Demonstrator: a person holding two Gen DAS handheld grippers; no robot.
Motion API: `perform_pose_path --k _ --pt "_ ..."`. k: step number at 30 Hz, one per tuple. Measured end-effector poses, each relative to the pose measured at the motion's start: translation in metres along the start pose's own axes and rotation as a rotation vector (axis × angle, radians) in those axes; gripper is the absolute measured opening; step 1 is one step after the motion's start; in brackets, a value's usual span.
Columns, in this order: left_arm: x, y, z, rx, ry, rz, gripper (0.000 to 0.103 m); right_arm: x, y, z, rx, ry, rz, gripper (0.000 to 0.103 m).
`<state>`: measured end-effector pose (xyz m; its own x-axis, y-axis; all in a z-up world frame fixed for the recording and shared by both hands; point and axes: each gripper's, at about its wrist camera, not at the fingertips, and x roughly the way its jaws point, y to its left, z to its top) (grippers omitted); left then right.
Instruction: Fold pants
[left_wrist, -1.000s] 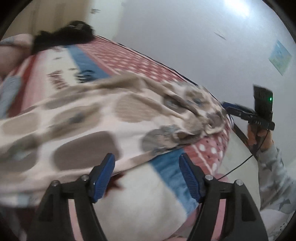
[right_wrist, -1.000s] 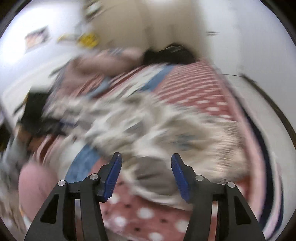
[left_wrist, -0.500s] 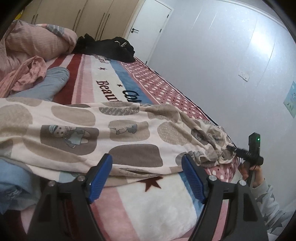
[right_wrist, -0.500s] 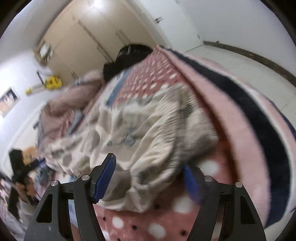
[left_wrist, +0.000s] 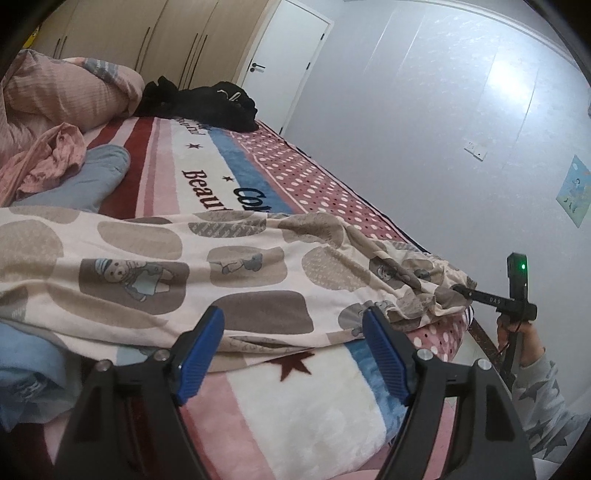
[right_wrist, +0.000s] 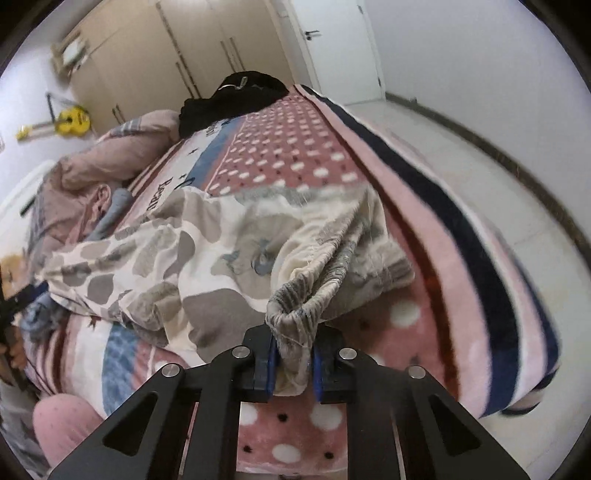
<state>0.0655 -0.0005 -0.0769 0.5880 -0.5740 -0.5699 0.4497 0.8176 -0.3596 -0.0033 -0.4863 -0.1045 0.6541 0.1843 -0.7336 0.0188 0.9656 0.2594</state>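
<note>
Your pants (left_wrist: 155, 269), cream with brown patches and bear prints, lie spread across the near part of the bed (left_wrist: 321, 402), running from the left edge of the left wrist view to the bed's right edge.

At far left a pink quilt (left_wrist: 55, 99) is bunched up, with a grey-blue garment (left_wrist: 92, 177) just beside it. A black garment (left_wrist: 207, 105) lies at the far end of the bed, in front of the wardrobe (left_wrist: 147, 33) and the white door (left_wrist: 284, 59).

Your left gripper (left_wrist: 293, 345) hovers over the near hem of the pants. Its jaws stand wide, with one blue pad to either side of the hem and neither pressing on the cloth.

Your right gripper (right_wrist: 291, 363) is at the right edge of the bed. Its jaws have just been closing and are now narrow, clamped on the gathered elastic waistband (right_wrist: 306, 295) of the pants; the fabric is pinched between the two pads. In the left wrist view the same gripper (left_wrist: 461, 290) shows at far right, its tip buried in the bunched waistband, with your hand (left_wrist: 517, 332) and a star-print sleeve (left_wrist: 543, 398) behind it.
</note>
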Motion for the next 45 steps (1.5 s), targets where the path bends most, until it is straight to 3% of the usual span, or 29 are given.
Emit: perform_pose_path --k 6,9,14,21,24,33,36,39,43,45 --pt "-0.002 0.0 0.002 0.008 -0.013 -0.008 0.074 -0.006 0.004 0.025 -0.016 0.059 -0.051 0.009" --pt "-0.003 0.001 0.003 0.008 -0.02 -0.018 0.074 0.001 -0.003 0.017 0.034 0.128 -0.044 0.013" --pt "0.0 0.002 0.004 0.01 -0.017 -0.033 0.074 0.007 -0.015 -0.01 0.096 0.157 -0.042 0.013" --pt "0.004 -0.003 0.006 0.028 -0.03 -0.018 0.075 -0.002 -0.003 -0.012 0.055 0.162 -0.125 0.011" --pt "0.004 -0.005 0.005 0.049 -0.058 0.029 0.083 -0.009 0.005 -0.01 0.025 0.124 -0.157 0.006" --pt "0.006 -0.003 0.007 0.058 -0.064 0.042 0.083 -0.034 0.037 0.038 -0.1 -0.037 -0.173 0.004" --pt "0.004 -0.003 0.007 0.057 -0.072 0.05 0.083 -0.028 0.025 0.049 -0.096 -0.035 -0.232 0.004" --pt "0.004 -0.002 0.006 0.05 -0.07 0.053 0.083 -0.006 -0.015 0.04 -0.007 0.025 -0.279 0.004" --pt "0.007 -0.004 0.004 0.056 -0.051 0.073 0.083 0.016 -0.056 0.012 0.113 0.066 -0.215 0.005" --pt "0.009 -0.004 0.004 0.059 -0.045 0.083 0.083 0.01 -0.063 0.004 0.162 0.016 -0.184 0.019"
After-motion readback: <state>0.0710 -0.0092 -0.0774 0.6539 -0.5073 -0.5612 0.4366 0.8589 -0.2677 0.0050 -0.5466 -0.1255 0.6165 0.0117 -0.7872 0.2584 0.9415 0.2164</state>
